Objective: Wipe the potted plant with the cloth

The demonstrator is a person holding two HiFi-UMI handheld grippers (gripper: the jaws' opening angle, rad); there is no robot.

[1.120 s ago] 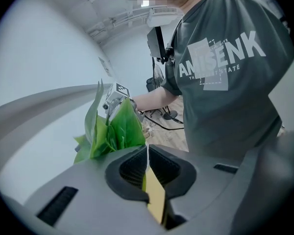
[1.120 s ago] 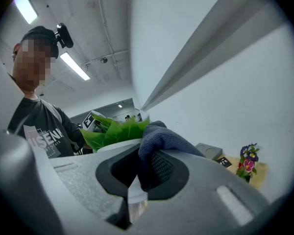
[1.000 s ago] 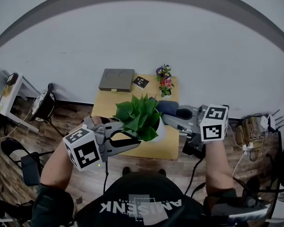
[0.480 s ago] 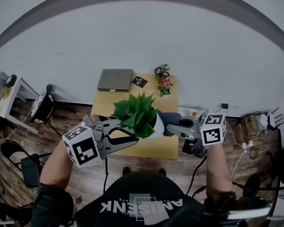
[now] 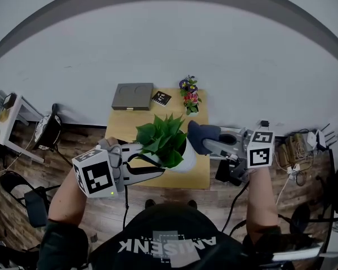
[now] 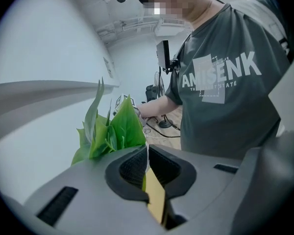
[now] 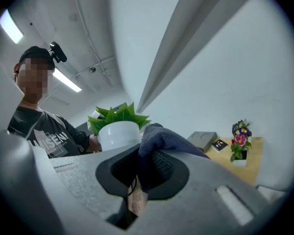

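Observation:
The potted plant (image 5: 162, 138) has broad green leaves in a white pot (image 5: 187, 155) and hangs over the front of the wooden table (image 5: 124, 121). My left gripper (image 5: 159, 170) comes in from the left and is shut on the pot's thin white rim (image 6: 146, 153); leaves (image 6: 118, 129) rise just past the jaws. My right gripper (image 5: 207, 146) is shut on a dark blue cloth (image 5: 200, 136), bunched right beside the pot's right side. In the right gripper view the cloth (image 7: 162, 136) bulges out of the jaws (image 7: 141, 169) next to the pot (image 7: 118, 134). Whether cloth and pot touch I cannot tell.
At the table's back stand a grey flat box (image 5: 133, 96), a small black card (image 5: 161, 98) and a little pot of flowers (image 5: 190, 96). Cables and a power strip (image 5: 293, 151) lie on the floor to the right, a dark round object (image 5: 45, 131) to the left.
The right gripper with the cloth has shifted in against the pot's right side. The left gripper keeps its hold on the plant, nearly still.

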